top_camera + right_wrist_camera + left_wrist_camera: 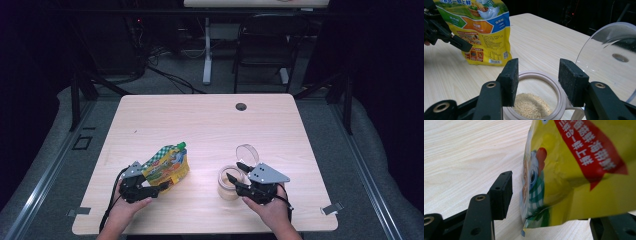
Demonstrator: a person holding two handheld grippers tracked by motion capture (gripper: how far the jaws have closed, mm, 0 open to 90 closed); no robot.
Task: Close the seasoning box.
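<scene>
One yellow pouch (167, 166) stood upright on the table (200, 125), flanked by the parted fingers of the left gripper (150, 189), one open jar (230, 182) of grains straddled by the right gripper (239, 172), fingers spread unclamped, one clear lid (248, 154) seen just behind

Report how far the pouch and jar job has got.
Done: the jar is open, its clear lid flipped up, and it holds granules.
In hand: the yellow spout pouch stands between the open left gripper jaws, unpressed; the right gripper straddles the rim.
Left: closing the lid.
</scene>
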